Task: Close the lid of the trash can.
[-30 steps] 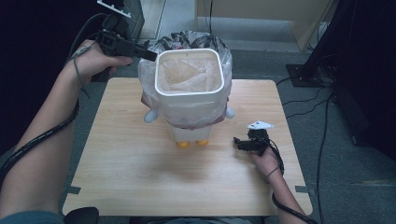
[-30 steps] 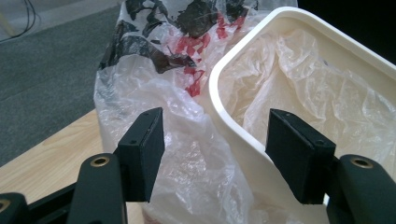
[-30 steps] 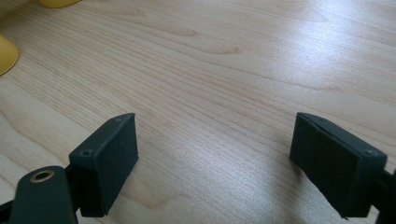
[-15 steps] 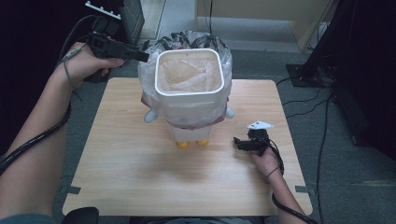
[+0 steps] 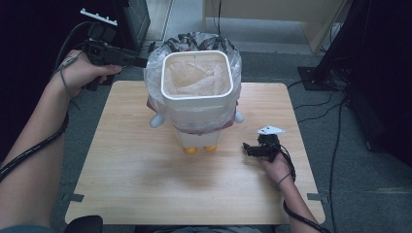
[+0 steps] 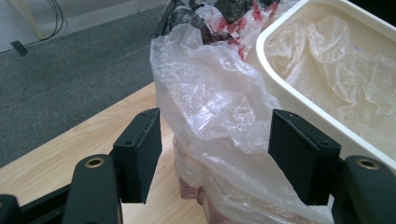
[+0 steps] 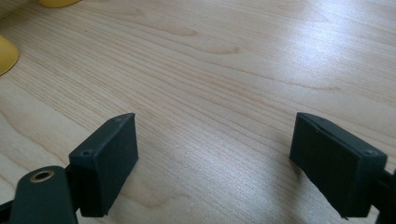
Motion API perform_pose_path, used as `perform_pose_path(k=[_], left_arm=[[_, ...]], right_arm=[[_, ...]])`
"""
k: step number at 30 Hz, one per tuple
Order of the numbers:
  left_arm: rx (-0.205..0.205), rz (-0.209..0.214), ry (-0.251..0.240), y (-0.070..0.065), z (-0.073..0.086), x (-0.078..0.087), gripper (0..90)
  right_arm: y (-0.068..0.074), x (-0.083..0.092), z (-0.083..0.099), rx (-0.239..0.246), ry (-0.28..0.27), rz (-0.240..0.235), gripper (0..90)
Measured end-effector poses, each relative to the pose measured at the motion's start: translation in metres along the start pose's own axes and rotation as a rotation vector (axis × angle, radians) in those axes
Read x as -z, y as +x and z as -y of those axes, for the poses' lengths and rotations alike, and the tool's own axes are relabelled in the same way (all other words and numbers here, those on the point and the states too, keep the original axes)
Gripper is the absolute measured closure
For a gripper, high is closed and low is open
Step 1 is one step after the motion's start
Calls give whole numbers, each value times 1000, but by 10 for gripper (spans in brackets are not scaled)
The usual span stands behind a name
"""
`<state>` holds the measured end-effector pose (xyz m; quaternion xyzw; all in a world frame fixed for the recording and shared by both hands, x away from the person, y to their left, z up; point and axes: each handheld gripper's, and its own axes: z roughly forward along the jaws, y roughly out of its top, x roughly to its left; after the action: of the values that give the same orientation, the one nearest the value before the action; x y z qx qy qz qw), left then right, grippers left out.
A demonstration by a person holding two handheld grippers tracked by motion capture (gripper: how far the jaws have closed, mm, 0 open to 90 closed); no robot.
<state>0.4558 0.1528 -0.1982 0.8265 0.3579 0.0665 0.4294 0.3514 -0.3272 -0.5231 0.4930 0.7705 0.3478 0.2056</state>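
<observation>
Left gripper view has the left tool [image 6: 212,158] gaping around the bag [image 6: 210,107] draped over the bin [image 5: 197,80] mid-table [image 5: 145,194], right tool [image 7: 231,163] also apart, idle; a shallow bite could tear the film or tip it.

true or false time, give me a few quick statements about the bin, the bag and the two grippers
1. The left gripper has its jaws open with clear bag plastic between them. True.
2. The white bin lies tipped on its side. False: it stands upright on the wooden table.
3. The right gripper is shut on the bag. False: it is open over bare table, apart from the bin.
4. The clear bag lines the bin and hangs over its rim. True.
5. The bin has blue feet. False: its feet are yellow.
</observation>
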Motion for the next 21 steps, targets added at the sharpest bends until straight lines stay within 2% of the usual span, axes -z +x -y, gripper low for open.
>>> perform_pose_path(k=[5,14,18,21], left_arm=[[-3,-9,-5,4,6,2,348],[18,-21,-10,14,21,3,347],[-4,-34,-32,16,31,2,348],[9,-33,-13,20,39,-1,342]], right_arm=[[0,0,0,0,0,0,149],[0,0,0,0,0,0,149],[0,0,0,0,0,0,149],[0,0,0,0,0,-1,149]])
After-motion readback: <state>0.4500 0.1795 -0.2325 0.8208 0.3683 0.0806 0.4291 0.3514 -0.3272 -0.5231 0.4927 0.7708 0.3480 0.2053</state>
